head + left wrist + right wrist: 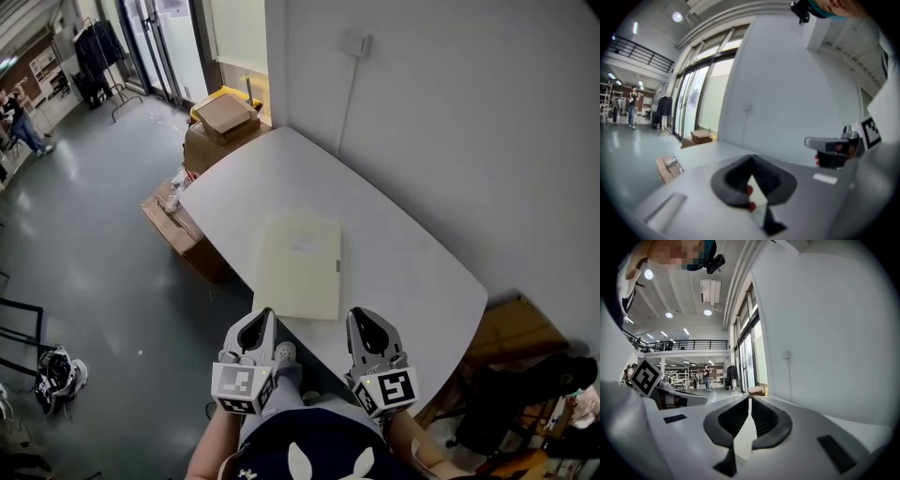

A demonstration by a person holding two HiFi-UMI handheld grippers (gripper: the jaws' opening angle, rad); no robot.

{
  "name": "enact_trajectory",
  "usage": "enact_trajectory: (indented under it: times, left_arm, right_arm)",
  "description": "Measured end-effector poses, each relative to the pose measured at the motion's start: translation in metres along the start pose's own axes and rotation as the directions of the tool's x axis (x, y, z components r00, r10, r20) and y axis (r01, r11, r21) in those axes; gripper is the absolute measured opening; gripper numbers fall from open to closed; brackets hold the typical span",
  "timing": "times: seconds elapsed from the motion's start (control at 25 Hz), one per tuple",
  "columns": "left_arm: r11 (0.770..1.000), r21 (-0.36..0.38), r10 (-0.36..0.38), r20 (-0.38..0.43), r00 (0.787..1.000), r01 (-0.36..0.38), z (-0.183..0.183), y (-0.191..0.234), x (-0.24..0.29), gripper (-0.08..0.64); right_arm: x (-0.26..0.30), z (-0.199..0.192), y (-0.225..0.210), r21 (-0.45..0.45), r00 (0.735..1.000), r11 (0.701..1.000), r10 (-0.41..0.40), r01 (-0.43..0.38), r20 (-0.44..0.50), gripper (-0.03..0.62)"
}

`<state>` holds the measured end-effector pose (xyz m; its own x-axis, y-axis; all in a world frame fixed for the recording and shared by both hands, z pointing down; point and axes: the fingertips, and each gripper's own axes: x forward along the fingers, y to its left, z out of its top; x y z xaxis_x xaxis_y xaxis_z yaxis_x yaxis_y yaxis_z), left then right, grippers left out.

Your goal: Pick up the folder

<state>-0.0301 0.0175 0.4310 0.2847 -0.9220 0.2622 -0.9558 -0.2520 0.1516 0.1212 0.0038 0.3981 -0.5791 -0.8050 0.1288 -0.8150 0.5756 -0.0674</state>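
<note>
Folder (300, 267) on white table (281, 178), grey floor (94, 281)

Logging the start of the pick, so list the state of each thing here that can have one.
folder: closed, lying flat on the table, untouched
left gripper: shut, empty, short of the folder
right gripper: shut, empty, short of the folder
cardboard box: flaps closed, past the table's far end

Pale folder (300, 265) flat on white table (403, 253), both grippers nearby.
</note>
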Motion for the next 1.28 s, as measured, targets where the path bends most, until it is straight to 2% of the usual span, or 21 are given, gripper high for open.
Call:
enact_trajectory:
  times: [0.52, 0.72, 0.92, 1.08, 1.28]
  left_arm:
    - [0.999, -0.012, -0.034, -0.075, 0.997, 0.033, -0.008, 0.029, 0.044, 0.005]
    - [0.996, -0.030, -0.082, -0.095, 0.992, 0.080, -0.013, 0.034, 0.058, 0.006]
    - [0.993, -0.043, -0.115, -0.116, 0.987, 0.111, -0.018, 0.040, 0.074, 0.008]
    - [0.990, -0.058, -0.133, -0.143, 0.981, 0.126, -0.023, 0.045, 0.084, 0.064]
    - [0.987, -0.069, -0.157, -0.182, 0.971, 0.146, -0.030, 0.053, 0.096, 0.093]
  right_arm:
    - [0.047, -0.020, -0.007, 0.044, 0.997, 0.999, -0.010, 0.013, -0.071, 0.011]
    - [0.064, -0.034, -0.002, 0.036, 0.992, 0.999, -0.003, 0.007, -0.123, 0.012]
    - [0.080, -0.049, -0.002, 0.039, 0.984, 0.999, -0.003, 0.011, -0.181, 0.087]
    - [0.089, -0.054, -0.005, 0.040, 0.980, 0.999, -0.018, 0.027, -0.198, 0.097]
    - [0.100, -0.061, -0.008, 0.046, 0.977, 0.998, -0.039, 0.049, -0.209, 0.110]
